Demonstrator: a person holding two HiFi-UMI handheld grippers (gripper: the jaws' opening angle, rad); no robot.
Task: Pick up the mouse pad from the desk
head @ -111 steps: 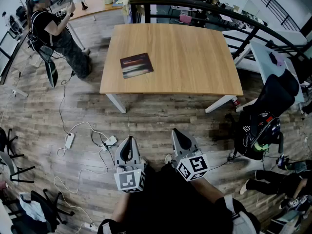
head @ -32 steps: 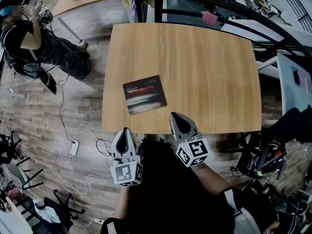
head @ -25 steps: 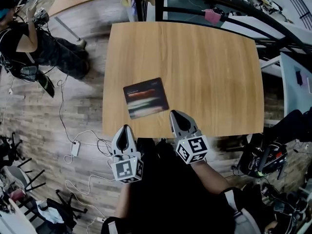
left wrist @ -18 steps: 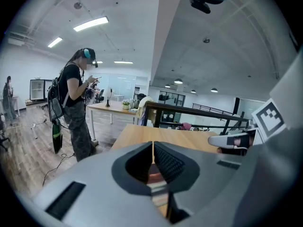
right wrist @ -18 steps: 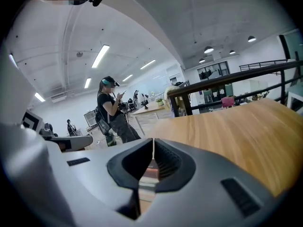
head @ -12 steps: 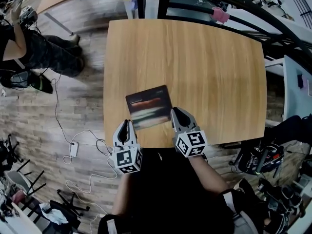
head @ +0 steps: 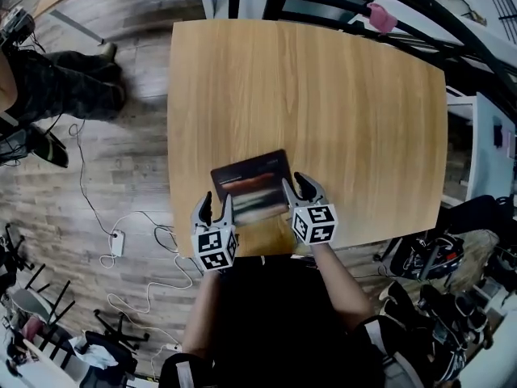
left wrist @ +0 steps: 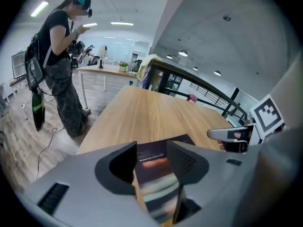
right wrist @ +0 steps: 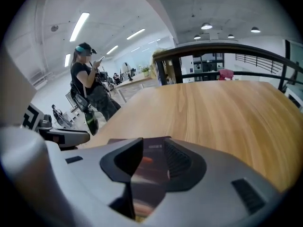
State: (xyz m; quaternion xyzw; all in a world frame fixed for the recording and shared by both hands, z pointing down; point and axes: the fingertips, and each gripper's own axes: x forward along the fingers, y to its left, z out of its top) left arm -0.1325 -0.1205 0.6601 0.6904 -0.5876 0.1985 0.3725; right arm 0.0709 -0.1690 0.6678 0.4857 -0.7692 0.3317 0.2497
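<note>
Mouse pad [head: 252,186] lies flat on the surface [head: 323,95]; left gripper [head: 215,208] and right gripper [head: 297,188] have dropped to its near edge, jaws opening, pinching nothing

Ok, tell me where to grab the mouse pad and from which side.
Probably its near edge, coming in low from the person's side: the mouse pad lies flat and thin on the desk, close to the front edge, so the jaws must pinch a rim.

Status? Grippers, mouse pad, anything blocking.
Both opening: left gripper and right gripper at near edge of mouse pad, pad seen in each gap, not gripped. Pad flat on desk. Nothing in the way.
</note>
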